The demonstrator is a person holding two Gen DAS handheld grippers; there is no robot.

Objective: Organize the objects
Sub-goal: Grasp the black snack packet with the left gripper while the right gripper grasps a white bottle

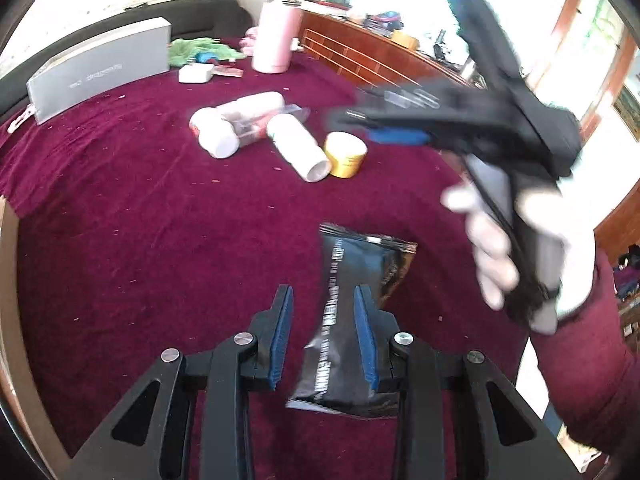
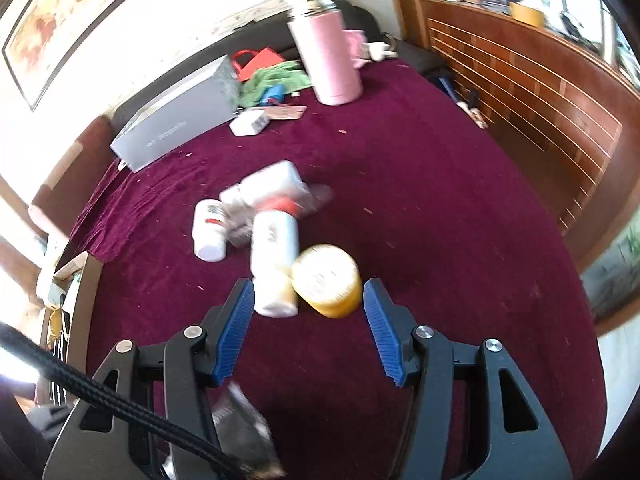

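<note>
- Pink flask point(image 2: 326, 50), grey box point(image 2: 178, 120) at far edge of maroon counter point(image 2: 440, 208).
- White bottles point(image 2: 274, 256) touching yellow jar point(image 2: 326, 280).
- Right tongs point(image 2: 308, 300) wide open, empty; jar just ahead.
- Left tongs point(image 1: 322, 312) open, astride black foil packet point(image 1: 352, 304), grip unclear.

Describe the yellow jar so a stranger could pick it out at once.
On the dark red cloth a small heap of containers lies near the middle. The yellow jar sits at the heap's near edge, beside a white bottle lying on its side, ahead of the open right gripper. It is the only yellow, squat one; its neighbours are white.
</note>
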